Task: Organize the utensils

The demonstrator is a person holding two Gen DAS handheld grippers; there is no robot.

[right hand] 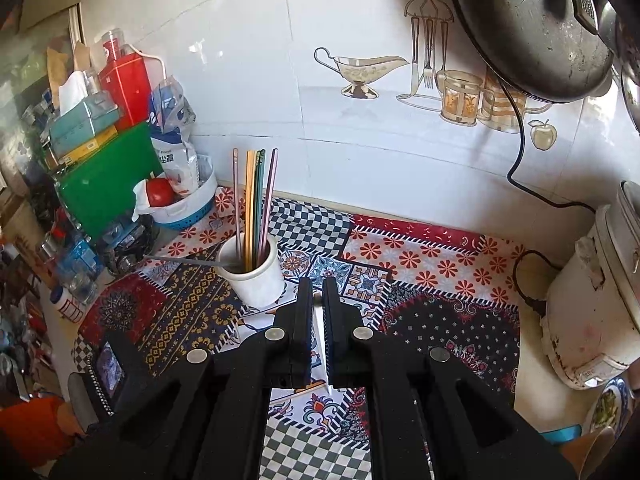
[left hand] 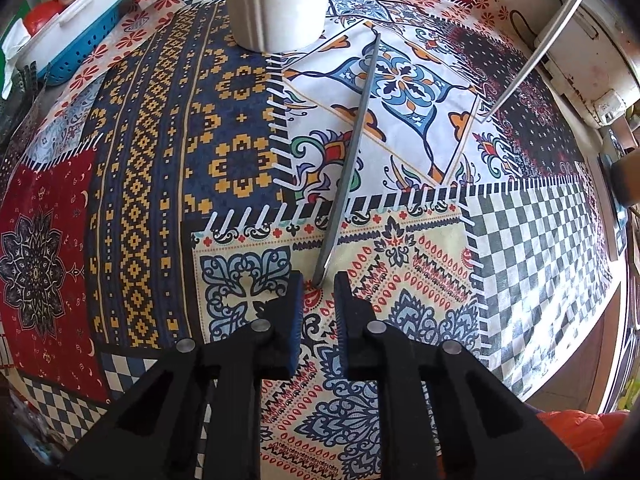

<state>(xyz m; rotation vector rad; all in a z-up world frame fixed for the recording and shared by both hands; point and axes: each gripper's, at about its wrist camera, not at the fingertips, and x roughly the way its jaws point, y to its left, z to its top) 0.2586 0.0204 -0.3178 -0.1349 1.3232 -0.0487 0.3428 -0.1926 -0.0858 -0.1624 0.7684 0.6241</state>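
A dark grey chopstick (left hand: 352, 148) lies flat on the patchwork tablecloth (left hand: 160, 160), pointing away toward a white cup (left hand: 276, 4). My left gripper (left hand: 319, 285) points steeply down at the chopstick's near tip. The tip sits in the narrow gap between the fingers, and the pads (left hand: 297, 312) stand clear of it. My right gripper (right hand: 318, 286) is shut on a white chopstick (right hand: 322, 344), held above the cloth with its tip slanting down. The same chopstick (left hand: 536, 52) hangs at the upper right of the left wrist view. The white cup (right hand: 256, 280) holds several upright coloured chopsticks (right hand: 256, 200).
A blue-and-white basket (right hand: 188, 210) with a tomato stands at the back left beside a green board (right hand: 104, 176) and a red tin (right hand: 128, 84). A white rice cooker (right hand: 592, 300) with a black cord (right hand: 520, 152) fills the right. A dark pan (right hand: 528, 28) hangs above.
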